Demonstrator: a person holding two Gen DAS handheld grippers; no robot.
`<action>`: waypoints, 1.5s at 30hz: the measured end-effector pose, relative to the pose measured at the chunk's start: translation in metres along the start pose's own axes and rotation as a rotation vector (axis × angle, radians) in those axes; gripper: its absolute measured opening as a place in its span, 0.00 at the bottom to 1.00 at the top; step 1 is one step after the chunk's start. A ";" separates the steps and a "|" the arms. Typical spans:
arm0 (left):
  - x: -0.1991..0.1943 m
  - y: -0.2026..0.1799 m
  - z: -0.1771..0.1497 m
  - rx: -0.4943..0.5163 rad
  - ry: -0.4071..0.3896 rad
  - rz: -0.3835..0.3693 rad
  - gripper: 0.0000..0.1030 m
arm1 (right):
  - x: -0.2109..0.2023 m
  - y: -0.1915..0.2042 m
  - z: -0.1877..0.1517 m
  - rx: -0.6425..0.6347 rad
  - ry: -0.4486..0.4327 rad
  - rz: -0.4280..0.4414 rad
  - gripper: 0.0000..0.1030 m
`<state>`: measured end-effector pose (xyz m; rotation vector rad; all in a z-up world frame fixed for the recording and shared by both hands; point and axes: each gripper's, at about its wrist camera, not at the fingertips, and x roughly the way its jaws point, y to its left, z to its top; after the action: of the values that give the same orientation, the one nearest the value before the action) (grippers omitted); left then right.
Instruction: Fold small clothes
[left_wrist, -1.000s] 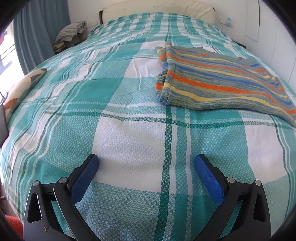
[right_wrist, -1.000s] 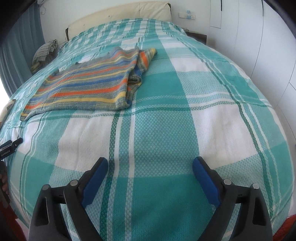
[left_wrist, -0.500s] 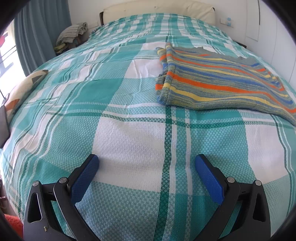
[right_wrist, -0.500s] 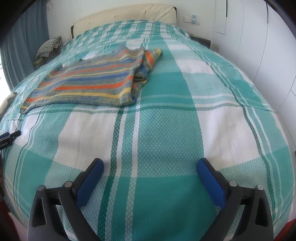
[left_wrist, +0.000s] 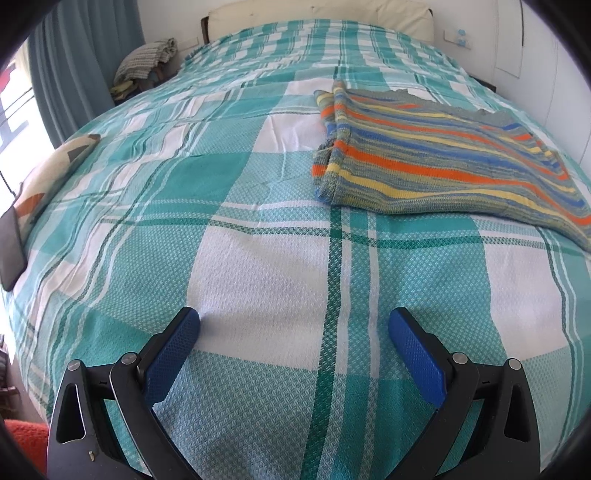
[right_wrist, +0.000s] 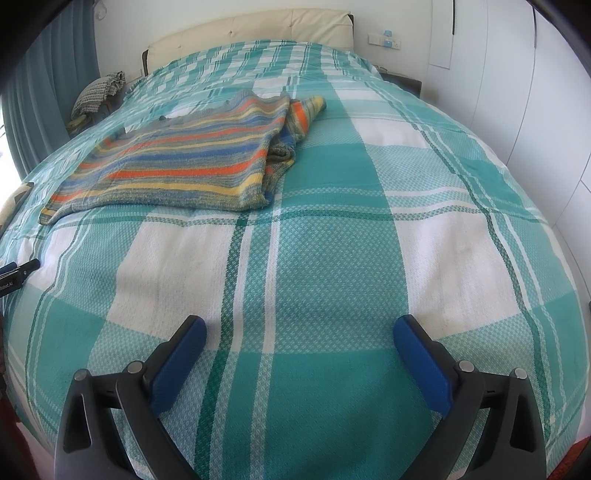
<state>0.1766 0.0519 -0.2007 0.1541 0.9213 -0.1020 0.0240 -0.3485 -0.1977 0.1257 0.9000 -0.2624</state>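
A plaid bedspread (left_wrist: 258, 258) is noted, with the striped garment (left_wrist: 424, 162) lying flat mid-bed. Left gripper (left_wrist: 294, 325) and right gripper (right_wrist: 300, 334) are held spread, empty, well short. A single-layer pinch would likely skew the fold.

Both wrist cameras sit low over the foot of the bed (left_wrist: 258, 258), facing its headboard (right_wrist: 258, 33). The left view looks from left of the striped knit (left_wrist: 443, 162), which lies to its upper right. The right view looks from right of the knit (right_wrist: 184, 166), which lies to its upper left. Both views share the knit, the plaid cover and the headboard.
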 end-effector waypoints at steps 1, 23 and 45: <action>-0.008 -0.003 0.002 0.015 0.011 -0.013 0.98 | -0.001 -0.001 0.002 0.001 0.011 0.005 0.98; -0.021 -0.317 0.053 0.552 -0.089 -0.518 0.27 | 0.104 -0.101 0.193 0.336 0.213 0.515 0.89; -0.008 -0.020 0.089 -0.231 -0.058 -0.457 0.08 | 0.134 0.217 0.320 -0.059 0.231 0.627 0.13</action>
<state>0.2389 0.0171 -0.1430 -0.2752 0.8905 -0.4186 0.4055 -0.2332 -0.1057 0.3795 1.0501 0.3687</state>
